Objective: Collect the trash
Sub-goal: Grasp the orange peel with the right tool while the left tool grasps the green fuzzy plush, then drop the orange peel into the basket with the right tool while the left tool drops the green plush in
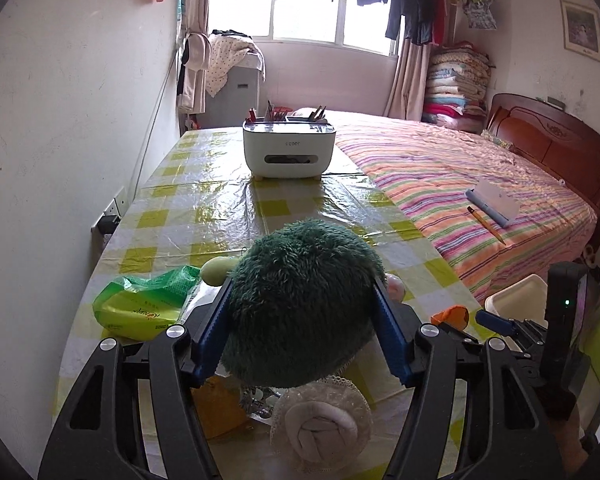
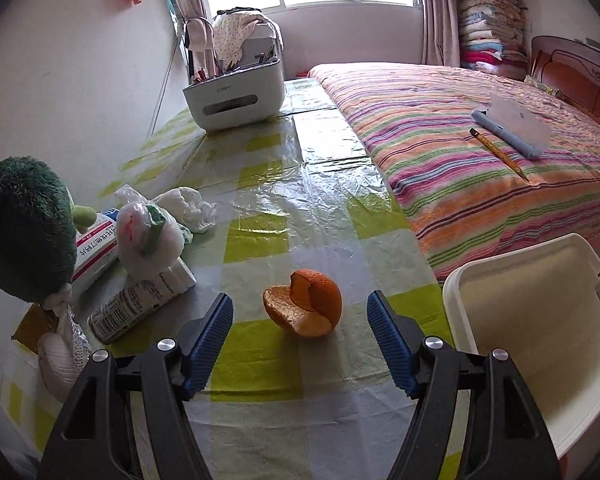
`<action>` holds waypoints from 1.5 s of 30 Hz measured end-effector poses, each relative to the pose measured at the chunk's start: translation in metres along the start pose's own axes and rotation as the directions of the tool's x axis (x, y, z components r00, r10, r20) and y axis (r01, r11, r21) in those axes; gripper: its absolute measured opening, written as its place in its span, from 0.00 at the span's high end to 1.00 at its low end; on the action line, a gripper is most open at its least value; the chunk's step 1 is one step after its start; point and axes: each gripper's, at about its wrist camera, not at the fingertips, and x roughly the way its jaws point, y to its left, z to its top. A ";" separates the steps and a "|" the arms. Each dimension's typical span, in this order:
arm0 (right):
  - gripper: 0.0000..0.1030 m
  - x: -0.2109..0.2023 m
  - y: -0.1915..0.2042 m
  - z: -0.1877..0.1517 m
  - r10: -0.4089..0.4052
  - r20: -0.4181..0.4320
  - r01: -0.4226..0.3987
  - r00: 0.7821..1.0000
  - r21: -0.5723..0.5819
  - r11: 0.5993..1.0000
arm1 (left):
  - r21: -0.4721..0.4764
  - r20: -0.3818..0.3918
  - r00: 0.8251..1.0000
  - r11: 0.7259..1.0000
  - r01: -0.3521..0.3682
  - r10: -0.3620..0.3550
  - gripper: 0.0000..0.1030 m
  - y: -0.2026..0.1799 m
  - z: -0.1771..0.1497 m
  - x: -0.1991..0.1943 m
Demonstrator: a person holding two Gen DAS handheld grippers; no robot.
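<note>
The left gripper [image 1: 302, 312] is clamped on a dark green plush toy [image 1: 300, 300], its blue ribbed pads pressed into the fur on either side, so that the toy fills the whole gap between the fingers and bulges forward past the fingertips; below the toy, near the bottom of the left wrist view, a rolled white cloth in a lace net [image 1: 320, 424] lies against the table; a green plastic packet [image 1: 140, 304] rests on the checked tablecloth [image 1: 220, 208] just to the left of the left finger. The right gripper [image 2: 300, 320] stands with its jaws apart and nothing pressed between them; the orange peel [image 2: 304, 308], a hollow curled shell, lies on the tablecloth ahead of the fingertips and about midway between them, touching neither pad; a white bin [image 2: 520, 320] sits open at the table's right edge, just beside the right finger; to the left lie a knotted plastic bag [image 2: 148, 236], a crumpled tissue [image 2: 192, 208], a white box with red print [image 2: 94, 252] and a can on its side [image 2: 128, 312], all well clear of the fingers; a white tissue holder [image 2: 236, 96] stands at the far end of the table.
</note>
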 end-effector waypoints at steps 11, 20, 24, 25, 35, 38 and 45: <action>0.52 0.027 -0.007 0.007 -0.026 -0.112 0.023 0.993 -0.027 0.999 | -0.004 0.067 0.995 0.997 0.079 -0.078 0.38 -0.021 0.001 -0.027; 0.71 0.017 -0.018 0.006 0.033 -0.089 -0.033 0.995 0.001 0.999 | 0.020 0.043 0.993 0.994 0.109 -0.109 0.37 -0.037 -0.006 -0.023; 0.71 0.009 -0.021 0.000 0.038 -0.071 -0.038 0.997 -0.002 0.999 | 0.027 0.047 0.991 0.992 0.123 -0.124 0.37 -0.043 -0.007 -0.023; 0.71 0.006 -0.023 0.000 0.042 -0.063 -0.042 0.997 0.001 0.999 | 0.027 0.047 0.991 0.992 0.126 -0.127 0.37 -0.045 -0.007 -0.022; 0.71 -0.023 -0.045 -0.003 0.073 0.024 -0.074 0.997 0.071 0.995 | 0.036 0.044 0.987 0.987 0.156 -0.157 0.37 -0.061 -0.006 -0.015; 0.71 -0.030 -0.052 -0.003 0.071 0.044 -0.074 0.997 0.084 0.994 | 0.043 0.040 0.985 0.986 0.163 -0.165 0.37 -0.069 -0.006 -0.013; 0.71 -0.042 -0.070 -0.004 0.062 0.079 -0.072 0.995 0.128 0.989 | 0.034 0.028 0.978 0.978 0.205 -0.206 0.37 -0.086 -0.005 -0.005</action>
